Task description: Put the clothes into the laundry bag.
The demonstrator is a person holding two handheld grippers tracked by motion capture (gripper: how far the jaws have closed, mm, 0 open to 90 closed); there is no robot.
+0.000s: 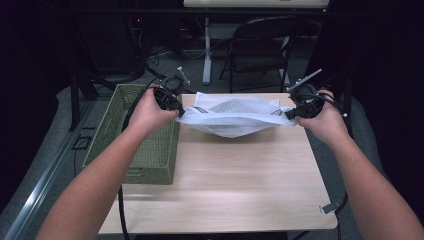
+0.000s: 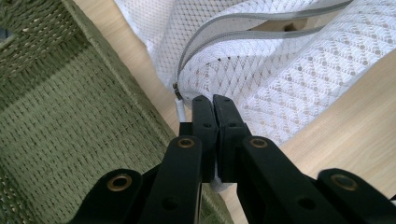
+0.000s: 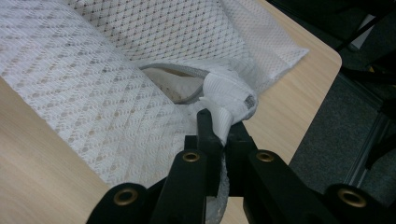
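One white mesh bag (image 1: 234, 118) hangs stretched between two grippers over the far half of one wooden table (image 1: 235, 190). The left gripper (image 1: 176, 111) is clamped on the bag's left end; in the left gripper view its jaws are pressed together on the mesh just below the end of the zip (image 2: 243, 35), with the bag (image 2: 280, 79) spreading away above them. The right gripper (image 1: 292, 114) is clamped on the bag's right end; in the right gripper view a bunched fold of the bag (image 3: 93, 88) is pinched between its jaws. Each gripper is held by one hand: the left hand (image 1: 147, 114) and the right hand (image 1: 327, 122), two forearms coming in from the bottom of the high view.

The bag sags in the middle, and its underside looks to rest on or just above the table; I cannot tell which. The bag has one zip, grey, partly open, with a gap between its two tracks. A second layer of white mesh (image 1: 212, 98) lies on the table just behind the bag.

One green woven basket (image 1: 150, 150) sits at the table's left edge, just beside the left gripper. One dark folding chair (image 1: 260, 47) stands beyond the table.
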